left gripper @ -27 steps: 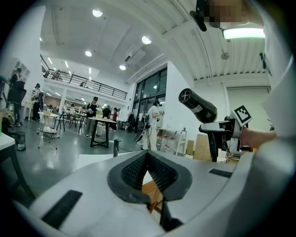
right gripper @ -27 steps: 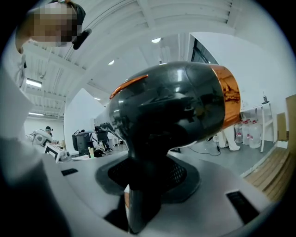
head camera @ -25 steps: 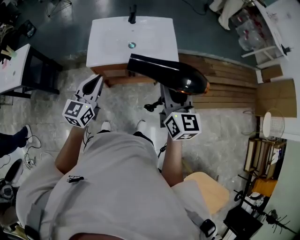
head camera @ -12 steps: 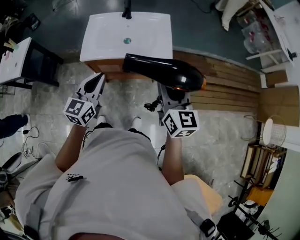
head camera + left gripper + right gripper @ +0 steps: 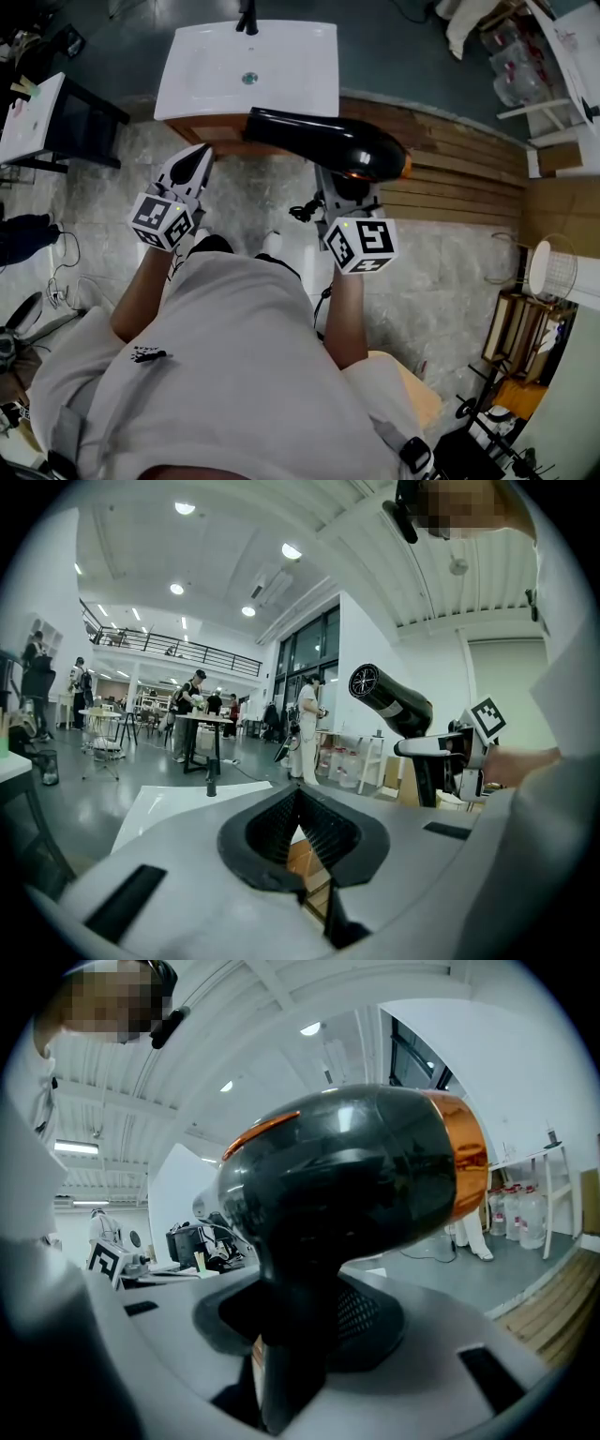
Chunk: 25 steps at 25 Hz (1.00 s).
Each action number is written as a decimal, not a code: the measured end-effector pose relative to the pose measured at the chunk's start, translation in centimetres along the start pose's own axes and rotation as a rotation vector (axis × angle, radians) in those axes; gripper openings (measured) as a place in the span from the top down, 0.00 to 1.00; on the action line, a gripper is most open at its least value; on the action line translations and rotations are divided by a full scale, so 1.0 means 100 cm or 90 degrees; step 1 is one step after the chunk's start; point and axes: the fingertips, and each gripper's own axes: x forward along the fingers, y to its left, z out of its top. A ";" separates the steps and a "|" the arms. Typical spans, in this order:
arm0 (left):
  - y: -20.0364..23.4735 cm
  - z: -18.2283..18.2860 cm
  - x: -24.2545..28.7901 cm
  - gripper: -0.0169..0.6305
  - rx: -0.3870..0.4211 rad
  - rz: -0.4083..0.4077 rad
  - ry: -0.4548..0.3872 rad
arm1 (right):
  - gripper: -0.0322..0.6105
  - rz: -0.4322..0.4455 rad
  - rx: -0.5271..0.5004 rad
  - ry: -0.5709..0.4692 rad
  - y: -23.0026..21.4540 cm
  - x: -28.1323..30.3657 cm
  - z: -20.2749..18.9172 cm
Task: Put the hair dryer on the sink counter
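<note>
A black hair dryer with an orange rear ring is held level in the air. Its nozzle points left, over the front edge of the white sink counter. My right gripper is shut on its handle from below; in the right gripper view the dryer fills the frame above that gripper. My left gripper hangs shut and empty to the left, in front of the wooden cabinet. Its own view shows its jaws meeting at the tip, with the sink beyond and the dryer at right.
A black faucet stands at the basin's far edge, a drain in its middle. A dark table with a white top sits left. A slatted wooden platform and a wire basket lie right. Several people stand far off.
The sink now sits a little higher and further left in the head view. Both grippers have travelled with the person, and the right one still grips the dryer the same way.
</note>
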 end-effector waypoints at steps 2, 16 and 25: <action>-0.005 0.000 0.003 0.97 0.002 -0.003 0.002 | 0.71 -0.001 0.001 0.001 -0.005 -0.001 -0.001; -0.015 -0.006 0.011 0.97 -0.002 -0.007 0.008 | 0.71 -0.007 0.000 0.007 -0.022 -0.004 -0.003; -0.006 -0.005 0.018 0.97 -0.009 -0.012 0.005 | 0.71 -0.012 -0.003 0.009 -0.022 0.006 0.000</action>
